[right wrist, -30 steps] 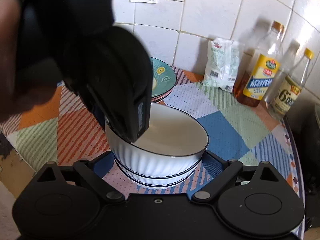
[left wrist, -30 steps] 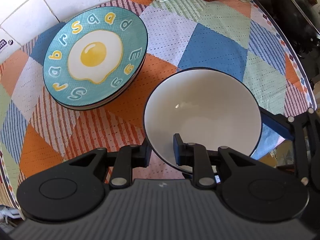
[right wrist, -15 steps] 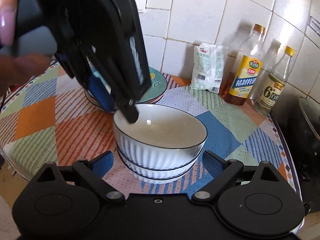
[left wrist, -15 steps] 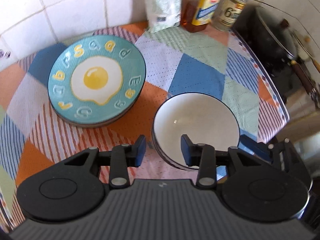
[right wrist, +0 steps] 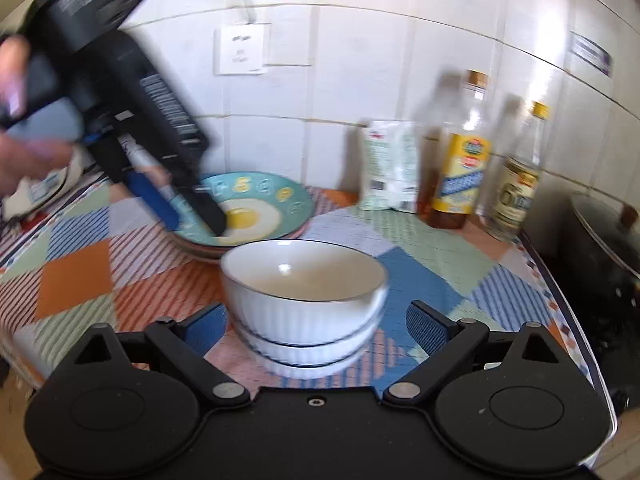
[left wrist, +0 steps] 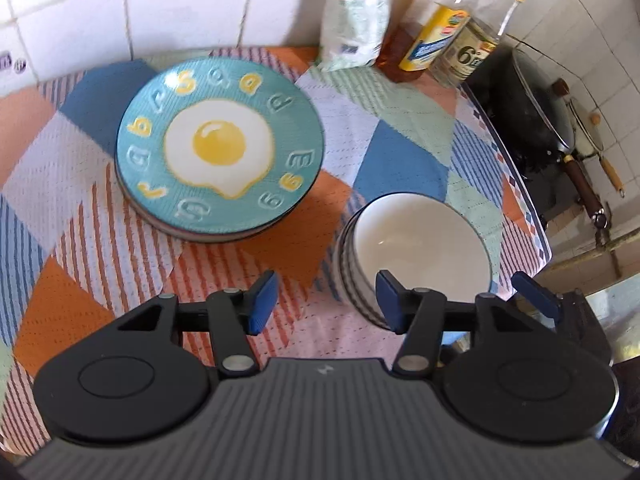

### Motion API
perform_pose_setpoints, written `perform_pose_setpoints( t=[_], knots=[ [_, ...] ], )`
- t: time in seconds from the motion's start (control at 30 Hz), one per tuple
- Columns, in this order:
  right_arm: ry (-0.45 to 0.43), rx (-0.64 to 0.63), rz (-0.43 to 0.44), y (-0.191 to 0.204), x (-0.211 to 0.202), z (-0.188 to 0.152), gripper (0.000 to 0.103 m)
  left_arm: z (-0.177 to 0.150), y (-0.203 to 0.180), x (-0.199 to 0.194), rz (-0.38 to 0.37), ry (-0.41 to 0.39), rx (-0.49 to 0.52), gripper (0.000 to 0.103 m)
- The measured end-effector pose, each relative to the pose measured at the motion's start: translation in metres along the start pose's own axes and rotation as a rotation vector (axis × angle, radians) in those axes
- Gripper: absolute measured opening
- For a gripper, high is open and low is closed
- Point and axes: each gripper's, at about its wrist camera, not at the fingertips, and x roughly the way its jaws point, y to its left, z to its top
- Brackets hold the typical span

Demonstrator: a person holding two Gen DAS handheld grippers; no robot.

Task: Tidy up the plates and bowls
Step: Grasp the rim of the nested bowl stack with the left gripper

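A stack of white ribbed bowls (left wrist: pixel 416 248) stands on the patchwork tablecloth; it also shows in the right wrist view (right wrist: pixel 304 296). A stack of teal fried-egg plates (left wrist: pixel 220 148) lies to its left and shows in the right wrist view (right wrist: pixel 256 208) behind the bowls. My left gripper (left wrist: pixel 326 300) is open and empty, raised above the cloth just left of the bowls. It shows in the right wrist view (right wrist: pixel 188 208), blurred, over the plates. My right gripper (right wrist: pixel 316 324) is open, its blue pads on either side of the bowl stack without touching.
A white packet (left wrist: pixel 356 24) and two bottles (left wrist: pixel 444 36) stand against the tiled wall at the back. A black wok (left wrist: pixel 528 112) sits beyond the table's right edge (left wrist: pixel 520 184). A wall socket (right wrist: pixel 244 48) is above the plates.
My left gripper let go of the top bowl, opened wide and drew up and back to the left. The bowl now rests on the stack. The right gripper backed off slightly.
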Motion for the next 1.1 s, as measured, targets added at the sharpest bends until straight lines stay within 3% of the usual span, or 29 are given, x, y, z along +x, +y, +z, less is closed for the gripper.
perform_pose_setpoints(
  t=[0.17, 0.33, 0.43, 0.57, 0.97, 1.03, 1.1],
  knots=[
    [0.048, 0.058, 0.062, -0.016, 0.021, -0.019, 0.098, -0.004, 0.014, 0.016, -0.026, 0.034, -0.098, 0.053],
    [0.105, 0.074, 0.111, -0.011, 0.052, -0.038, 0.098, -0.007, 0.017, 0.032, -0.041, 0.015, -0.135, 0.057],
    [0.097, 0.035, 0.092, -0.002, 0.069, -0.047, 0.098, -0.008, 0.019, 0.039, -0.066, 0.022, -0.189, 0.057],
    [0.078, 0.036, 0.103, -0.001, 0.079, -0.047, 0.098, -0.009, 0.015, 0.042, -0.055, 0.002, -0.165, 0.057],
    [0.076, 0.058, 0.14, -0.004, 0.106, -0.042, 0.099, -0.007, 0.006, 0.087, -0.133, 0.021, -0.13, 0.057],
    [0.082, 0.058, 0.147, -0.004, 0.108, -0.041, 0.099, -0.005, 0.005, 0.092, -0.134, 0.03, -0.126, 0.055],
    [0.086, 0.056, 0.154, -0.005, 0.108, -0.04, 0.099, -0.003, 0.001, 0.096, -0.144, 0.078, -0.11, 0.045]
  ],
)
